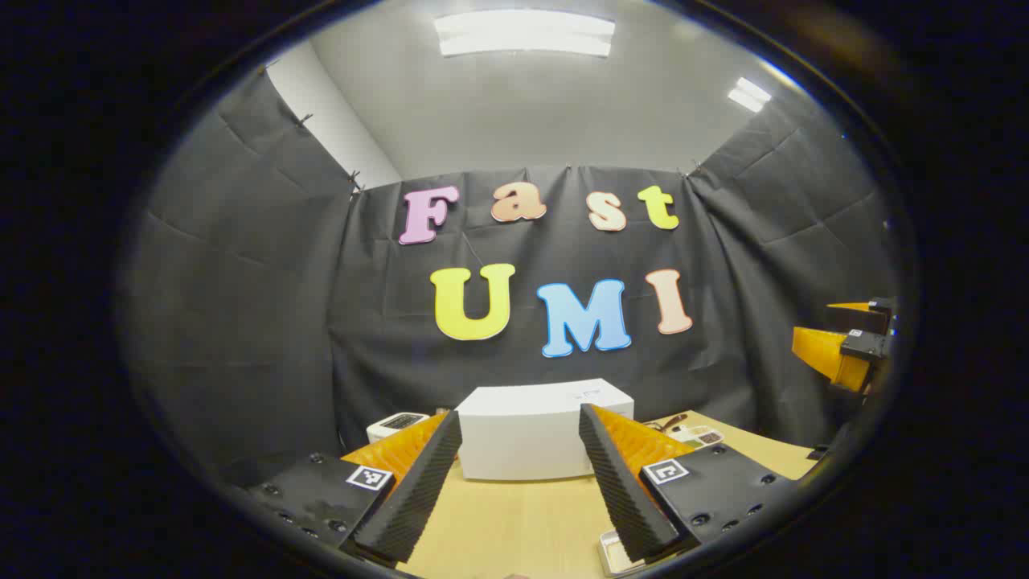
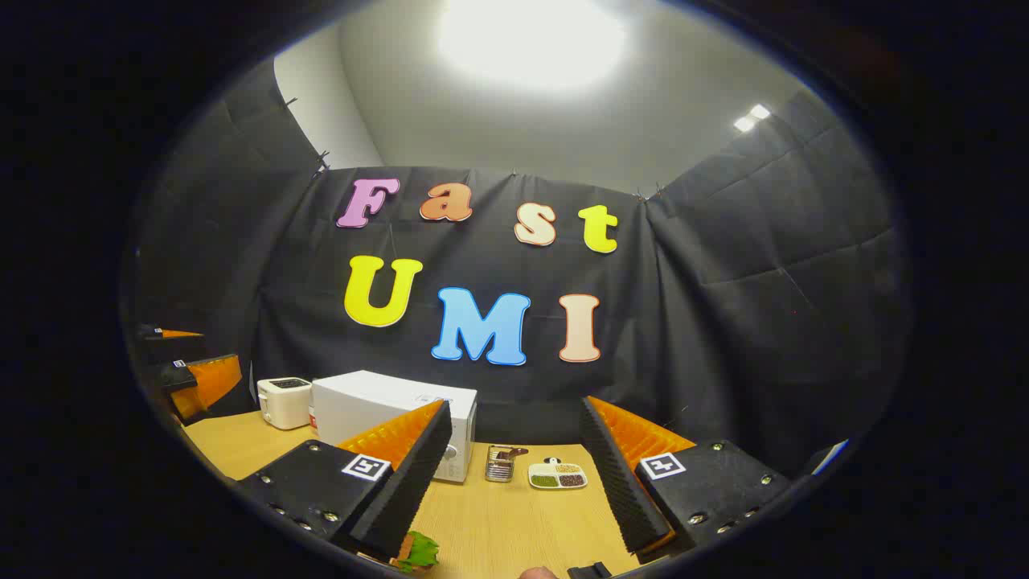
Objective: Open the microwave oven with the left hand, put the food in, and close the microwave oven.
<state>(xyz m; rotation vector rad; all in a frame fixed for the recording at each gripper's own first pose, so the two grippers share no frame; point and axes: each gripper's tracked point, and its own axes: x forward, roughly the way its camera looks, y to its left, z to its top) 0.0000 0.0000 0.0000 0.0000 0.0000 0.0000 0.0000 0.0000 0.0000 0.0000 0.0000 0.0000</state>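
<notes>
At twelve o'clock beyond the wide-open, empty left gripper point(image 1: 518, 490), the microwave point(image 1: 534, 430) looks rigid and heavy, best hooked at its door edge; the right gripper point(image 2: 514, 490) also gapes empty.

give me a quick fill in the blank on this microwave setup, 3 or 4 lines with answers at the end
1. The white microwave has its door ____.
2. Both the left gripper and the right gripper are ____, with nothing between the fingers.
3. In the right gripper view, the toaster stands to the ____ of the microwave.
4. The divided dish of grains lies on the ____ table.

Answers: closed; open; left; wooden
</notes>
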